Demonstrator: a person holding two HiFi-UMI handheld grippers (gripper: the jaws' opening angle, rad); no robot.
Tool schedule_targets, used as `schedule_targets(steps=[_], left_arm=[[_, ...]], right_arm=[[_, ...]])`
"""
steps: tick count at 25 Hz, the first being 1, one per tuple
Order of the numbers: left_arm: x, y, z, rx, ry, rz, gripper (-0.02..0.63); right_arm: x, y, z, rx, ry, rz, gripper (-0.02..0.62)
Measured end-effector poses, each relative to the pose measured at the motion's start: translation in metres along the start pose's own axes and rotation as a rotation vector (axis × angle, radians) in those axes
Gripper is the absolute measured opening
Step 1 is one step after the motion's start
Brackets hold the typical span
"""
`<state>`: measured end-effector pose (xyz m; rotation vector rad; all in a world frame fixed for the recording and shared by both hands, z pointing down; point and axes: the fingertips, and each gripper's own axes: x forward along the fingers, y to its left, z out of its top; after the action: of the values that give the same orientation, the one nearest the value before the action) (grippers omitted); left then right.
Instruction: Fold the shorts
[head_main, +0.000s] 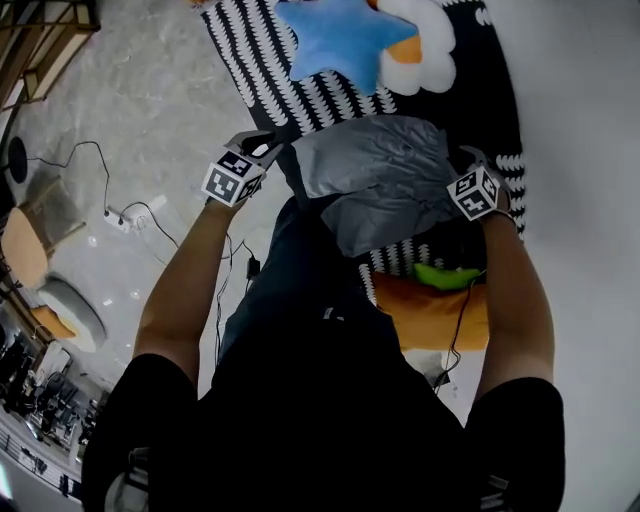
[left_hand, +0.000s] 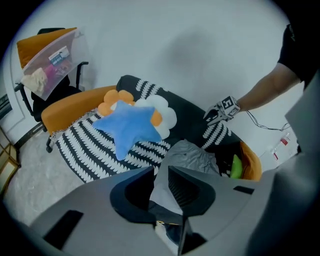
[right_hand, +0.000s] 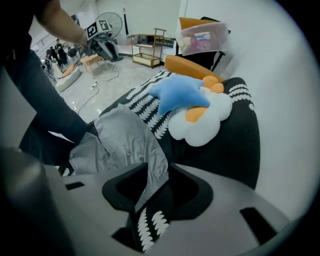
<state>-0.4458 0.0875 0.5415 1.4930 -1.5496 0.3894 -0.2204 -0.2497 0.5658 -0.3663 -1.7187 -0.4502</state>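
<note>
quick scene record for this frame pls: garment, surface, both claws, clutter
garment: grey shorts, crumpled, not yet folded
surface: black-and-white patterned cover
left claw: jaws apart, shorts fabric between them
right claw: jaws apart, shorts edge between them
clutter: blue star pillow and white flower pillow beyond the shorts; orange cushion nearer the person

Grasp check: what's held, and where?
Gray shorts: left gripper and right gripper each have an edge between the jaws; whether the pads press cannot be told.
</note>
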Motion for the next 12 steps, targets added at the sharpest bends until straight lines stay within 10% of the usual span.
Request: schedule_targets(steps=[12], left_arm=[[0.097,0.027,-0.086,0.101,0.129,-0.037,0.144]], right_arm=[[0.110,0.000,-0.008,-0.250,0.195,0.094,0.137]])
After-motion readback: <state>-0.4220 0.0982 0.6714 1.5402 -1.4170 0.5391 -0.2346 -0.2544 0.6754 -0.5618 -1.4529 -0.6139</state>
